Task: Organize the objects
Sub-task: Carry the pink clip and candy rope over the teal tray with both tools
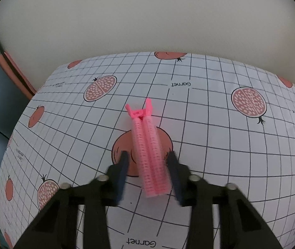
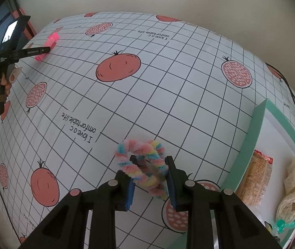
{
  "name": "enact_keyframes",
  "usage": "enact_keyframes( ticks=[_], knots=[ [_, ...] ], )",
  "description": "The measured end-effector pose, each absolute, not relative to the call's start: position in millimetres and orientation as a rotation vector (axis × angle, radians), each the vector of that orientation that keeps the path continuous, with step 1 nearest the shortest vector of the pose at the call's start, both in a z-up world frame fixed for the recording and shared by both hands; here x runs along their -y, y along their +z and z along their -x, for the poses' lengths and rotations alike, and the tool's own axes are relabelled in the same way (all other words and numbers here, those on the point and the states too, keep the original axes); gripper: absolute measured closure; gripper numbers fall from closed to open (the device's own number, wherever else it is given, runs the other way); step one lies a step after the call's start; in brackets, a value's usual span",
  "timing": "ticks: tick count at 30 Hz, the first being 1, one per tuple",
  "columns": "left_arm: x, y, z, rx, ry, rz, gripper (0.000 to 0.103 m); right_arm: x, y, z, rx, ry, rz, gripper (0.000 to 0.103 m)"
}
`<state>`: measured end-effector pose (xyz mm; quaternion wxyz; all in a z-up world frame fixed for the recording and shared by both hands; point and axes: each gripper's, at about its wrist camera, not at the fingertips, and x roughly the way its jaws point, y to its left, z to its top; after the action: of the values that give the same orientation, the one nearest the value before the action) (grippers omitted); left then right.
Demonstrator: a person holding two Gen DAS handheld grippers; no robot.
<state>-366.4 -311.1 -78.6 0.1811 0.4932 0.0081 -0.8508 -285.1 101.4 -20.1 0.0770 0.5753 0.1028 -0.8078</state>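
With the left tool (image 1: 149,174) gaping wide around the pink hair clip (image 1: 148,151) and the right tool (image 2: 150,178) only loosely straddling the fuzzy rainbow ring (image 2: 141,164), either could slip sideways on the counter (image 2: 168,83) toward 12 o'clock as the jaws close.

The tablecloth (image 2: 168,78) reads "Garnet" and "I love a comfortable life".

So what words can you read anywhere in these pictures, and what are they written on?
"Garnet": tablecloth, printed twice in the left view, upside down.
"I love a comfortable life": tablecloth, printed twice in the right view, upside down and split over two lines.
Other small tablecloth print: too blurred to read.
White lettering on the left tongs: too small to read.
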Motion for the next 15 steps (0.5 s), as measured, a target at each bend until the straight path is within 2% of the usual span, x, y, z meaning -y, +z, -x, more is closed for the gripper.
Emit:
enact_keyframes(
  ticks=[3, 15],
  knots=[
    [312, -79, 365, -0.028, -2.387, -1.397, 0.075, -99, -19, 283, -0.304, -2.419, -1.724, 0.075],
    [301, -62, 346, -0.065, -2.397, -1.382, 0.075, -106, -11, 292, -0.244, -2.44, -1.687, 0.075]
  ],
)
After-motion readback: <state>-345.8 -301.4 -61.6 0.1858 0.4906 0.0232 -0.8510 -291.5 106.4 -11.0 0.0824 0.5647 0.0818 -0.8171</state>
